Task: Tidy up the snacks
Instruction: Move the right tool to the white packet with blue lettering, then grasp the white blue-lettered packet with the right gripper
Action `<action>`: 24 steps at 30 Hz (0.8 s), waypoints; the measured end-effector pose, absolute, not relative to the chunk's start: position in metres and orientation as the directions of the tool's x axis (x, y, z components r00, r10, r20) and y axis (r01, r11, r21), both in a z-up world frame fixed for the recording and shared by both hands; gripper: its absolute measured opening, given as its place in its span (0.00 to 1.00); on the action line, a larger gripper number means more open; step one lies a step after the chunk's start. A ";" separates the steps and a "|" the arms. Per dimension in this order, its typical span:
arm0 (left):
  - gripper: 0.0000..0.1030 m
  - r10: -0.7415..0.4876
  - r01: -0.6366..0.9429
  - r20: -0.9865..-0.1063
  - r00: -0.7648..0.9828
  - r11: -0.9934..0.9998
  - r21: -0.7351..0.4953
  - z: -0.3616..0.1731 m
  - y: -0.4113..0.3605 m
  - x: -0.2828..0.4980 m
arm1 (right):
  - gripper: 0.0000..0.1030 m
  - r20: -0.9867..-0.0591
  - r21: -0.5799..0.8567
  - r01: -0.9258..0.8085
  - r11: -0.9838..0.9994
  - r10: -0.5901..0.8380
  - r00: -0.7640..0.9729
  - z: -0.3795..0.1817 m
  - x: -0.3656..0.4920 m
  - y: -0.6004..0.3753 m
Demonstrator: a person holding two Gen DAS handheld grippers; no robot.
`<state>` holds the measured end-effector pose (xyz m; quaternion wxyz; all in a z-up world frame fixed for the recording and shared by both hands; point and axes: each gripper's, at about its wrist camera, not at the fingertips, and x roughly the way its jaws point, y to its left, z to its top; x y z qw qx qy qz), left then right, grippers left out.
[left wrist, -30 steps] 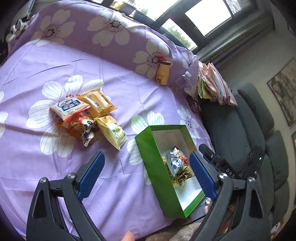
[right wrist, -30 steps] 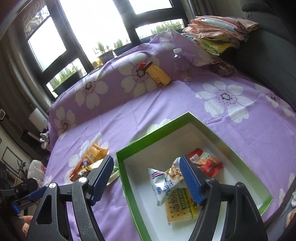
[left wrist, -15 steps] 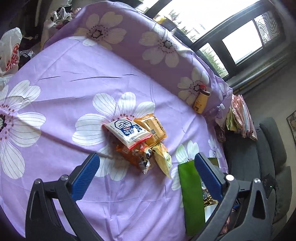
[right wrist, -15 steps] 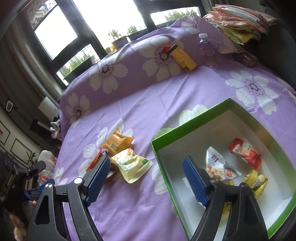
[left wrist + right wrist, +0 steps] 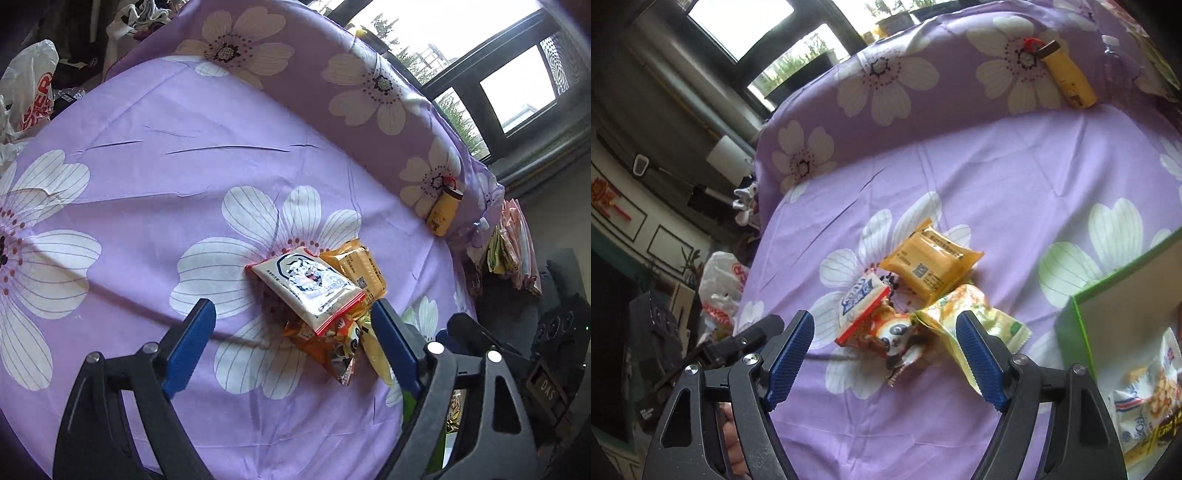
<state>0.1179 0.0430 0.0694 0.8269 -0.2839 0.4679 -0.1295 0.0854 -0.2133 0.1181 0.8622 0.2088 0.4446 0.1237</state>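
Observation:
A pile of snack packets lies on the purple flowered sheet: a white packet with red edge (image 5: 308, 282) (image 5: 862, 304), a yellow-orange packet (image 5: 360, 271) (image 5: 929, 264), an orange panda packet (image 5: 330, 345) (image 5: 892, 334) and a pale yellow-green packet (image 5: 975, 326). My left gripper (image 5: 291, 345) is open and empty, just short of the pile. My right gripper (image 5: 884, 356) is open and empty, hovering near the panda packet. The green box (image 5: 1075, 326) at the right holds several snacks (image 5: 1145, 402).
A yellow bottle (image 5: 445, 208) (image 5: 1069, 83) and a clear bottle (image 5: 478, 230) lean on the raised back. Folded cloths (image 5: 513, 247) lie at the right. A white plastic bag (image 5: 31, 92) (image 5: 720, 291) sits beyond the sheet's left edge.
Both grippers have swung left, away from the green box and closer to the snack pile. Both stay open and empty.

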 end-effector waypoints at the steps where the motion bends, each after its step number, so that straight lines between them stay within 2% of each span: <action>1: 0.77 -0.484 -0.064 -0.698 0.528 0.796 -0.601 0.065 0.043 0.121 | 0.79 -0.720 0.472 -0.037 0.881 0.409 0.561 0.117 0.097 -0.208; 3: 0.69 -0.496 -0.088 -0.699 0.515 0.781 -0.618 0.057 0.042 0.125 | 0.77 -0.736 0.464 -0.062 0.884 0.423 0.529 0.115 0.121 -0.196; 5: 0.60 -0.509 -0.082 -0.702 0.497 0.778 -0.622 0.050 0.037 0.129 | 0.66 -0.764 0.431 -0.091 0.898 0.417 0.493 0.109 0.142 -0.182; 8: 0.59 -0.486 -0.088 -0.712 0.506 0.792 -0.604 0.046 0.031 0.133 | 0.54 -0.815 0.351 -0.127 0.928 0.370 0.446 0.097 0.166 -0.159; 11: 0.59 -0.459 -0.104 -0.740 0.491 0.813 -0.573 0.038 0.026 0.138 | 0.54 -0.845 0.281 -0.179 0.943 0.331 0.420 0.084 0.181 -0.139; 17: 0.59 -0.505 -0.130 -0.746 0.434 0.785 -0.606 0.023 0.023 0.149 | 0.54 -0.877 0.222 -0.198 0.955 0.284 0.387 0.067 0.190 -0.127; 20: 0.60 -0.493 -0.137 -0.756 0.430 0.793 -0.594 0.021 0.022 0.149 | 0.54 -0.895 0.230 -0.198 0.953 0.287 0.341 0.057 0.195 -0.124; 24: 0.59 -0.497 -0.118 -0.753 0.431 0.796 -0.593 0.020 0.019 0.150 | 0.54 -0.882 0.321 -0.173 0.931 0.361 0.303 0.050 0.197 -0.130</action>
